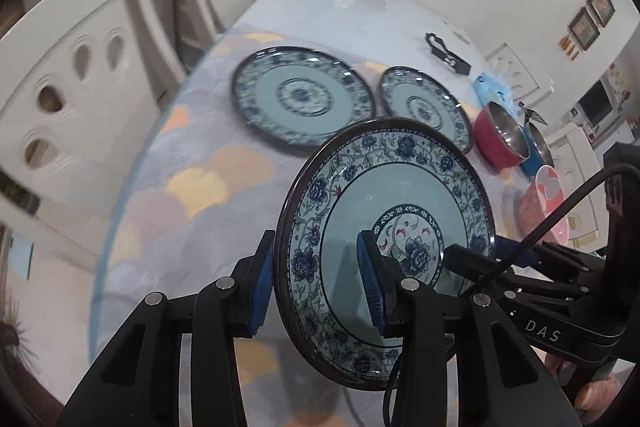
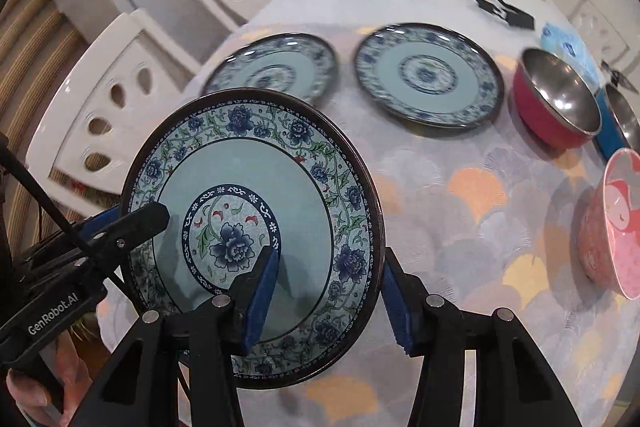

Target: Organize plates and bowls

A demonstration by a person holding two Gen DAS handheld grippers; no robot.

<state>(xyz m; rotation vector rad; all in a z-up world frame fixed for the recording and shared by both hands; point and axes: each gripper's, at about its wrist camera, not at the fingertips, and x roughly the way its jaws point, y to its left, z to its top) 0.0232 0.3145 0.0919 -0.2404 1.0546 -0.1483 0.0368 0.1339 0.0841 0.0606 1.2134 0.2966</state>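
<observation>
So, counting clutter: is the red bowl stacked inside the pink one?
No, the red bowl sits on the table apart from the pink bowl, its steel inside empty.

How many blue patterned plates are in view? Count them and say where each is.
3. One held plate is lifted and tilted, gripped at opposite rims by both jaws. A left plate and a right plate lie flat, side by side, on the table. None looks hidden.

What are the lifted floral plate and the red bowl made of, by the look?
The lifted blue floral plate looks like glazed ceramic, possibly melamine: glossy face, printed pattern, dark rim. The red bowl seems to be steel inside, a mirror-like grey lining; its matte red shell could be plastic or paint.
</observation>
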